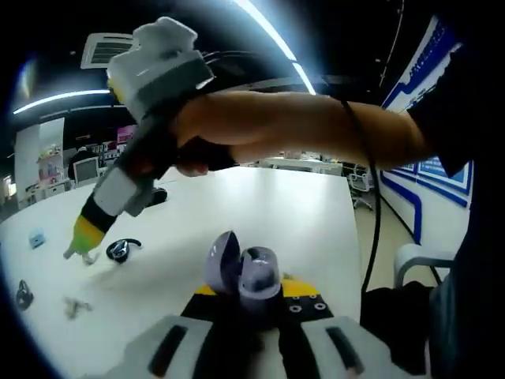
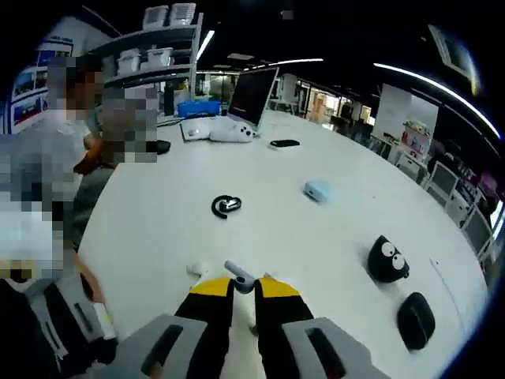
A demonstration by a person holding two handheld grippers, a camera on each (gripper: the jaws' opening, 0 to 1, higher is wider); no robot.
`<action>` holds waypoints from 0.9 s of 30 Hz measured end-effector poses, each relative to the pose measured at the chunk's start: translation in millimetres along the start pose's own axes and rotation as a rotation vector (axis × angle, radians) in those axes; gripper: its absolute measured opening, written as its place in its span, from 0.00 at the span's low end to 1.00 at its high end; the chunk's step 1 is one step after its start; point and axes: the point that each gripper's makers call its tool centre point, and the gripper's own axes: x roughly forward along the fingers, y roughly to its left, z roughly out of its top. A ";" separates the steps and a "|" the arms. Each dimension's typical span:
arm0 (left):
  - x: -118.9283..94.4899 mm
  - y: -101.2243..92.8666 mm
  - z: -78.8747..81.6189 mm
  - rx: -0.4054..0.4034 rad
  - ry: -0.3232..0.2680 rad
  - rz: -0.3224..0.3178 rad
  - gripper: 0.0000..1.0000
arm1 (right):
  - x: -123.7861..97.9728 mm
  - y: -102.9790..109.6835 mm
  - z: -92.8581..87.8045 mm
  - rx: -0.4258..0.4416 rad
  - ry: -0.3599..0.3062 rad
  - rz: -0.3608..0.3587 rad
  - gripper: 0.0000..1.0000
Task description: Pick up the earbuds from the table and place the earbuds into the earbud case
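With the left gripper (image 1: 251,304) clamped on the open earbud case (image 1: 243,272) at lower centre, keep the right gripper (image 2: 243,294), pinching a white earbud (image 2: 239,276), level when lifting

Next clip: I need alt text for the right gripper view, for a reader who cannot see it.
The right gripper has its yellow-tipped jaws closed on a grey earbud just above a white table. Farther out lie a black ear-hook earbud, a light blue case and two black cases, with a laptop at the far edge.
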 end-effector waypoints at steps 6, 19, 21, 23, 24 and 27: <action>-0.2 -0.7 0.9 0.003 0.000 0.003 0.20 | -42.1 -9.0 -20.3 -0.042 -0.006 -0.071 0.10; 0.6 -0.6 2.9 0.010 0.002 0.018 0.20 | -104.4 -4.4 -57.3 -0.121 0.040 -0.185 0.10; 0.6 -0.1 3.0 0.009 0.004 0.024 0.20 | -108.6 0.8 -59.6 -0.135 0.042 -0.192 0.10; 0.8 0.1 3.4 0.012 0.007 0.031 0.20 | -113.3 3.4 -63.0 -0.158 0.046 -0.200 0.10; 0.7 0.5 3.5 0.008 0.010 0.035 0.20 | -115.4 7.7 -64.1 -0.166 0.046 -0.202 0.10; 0.8 1.0 3.7 0.008 0.015 0.045 0.20 | -119.9 18.1 -67.4 -0.186 0.050 -0.205 0.10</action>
